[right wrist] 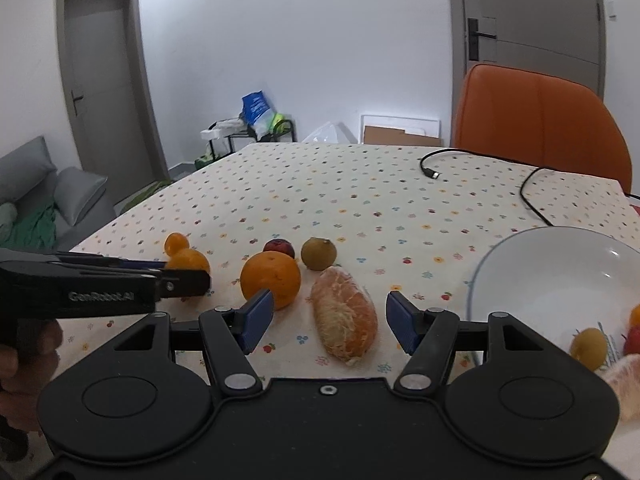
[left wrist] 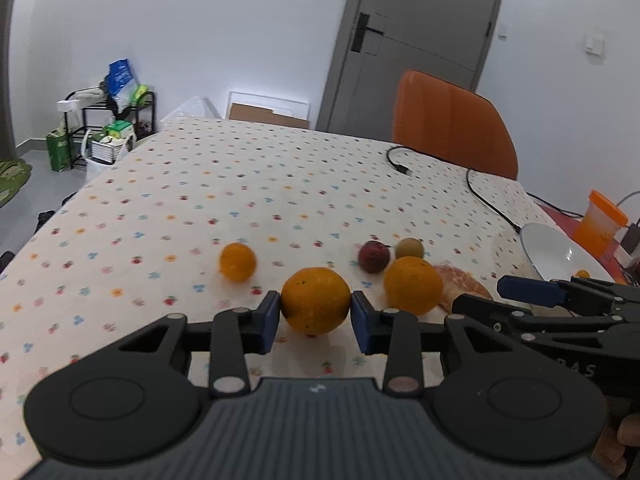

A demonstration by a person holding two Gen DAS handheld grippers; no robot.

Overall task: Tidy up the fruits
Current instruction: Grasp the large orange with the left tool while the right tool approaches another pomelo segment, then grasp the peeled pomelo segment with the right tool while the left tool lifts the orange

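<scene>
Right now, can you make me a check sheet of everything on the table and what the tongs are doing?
Surface: spotted tablecloth covers the table.
Job's things: held orange; second orange; small orange; red fruit; brown-green fruit; peeled citrus piece; white bowl with some fruit inside.
Clutter: orange-lidded jar beyond the bowl.
Tongs: left tongs closed on the held orange; right tongs open around the peeled citrus piece, not touching.
Cables: black cable, loose plug end on the cloth.
Surroundings: orange chair, grey doors, shelf rack, sofa.
</scene>
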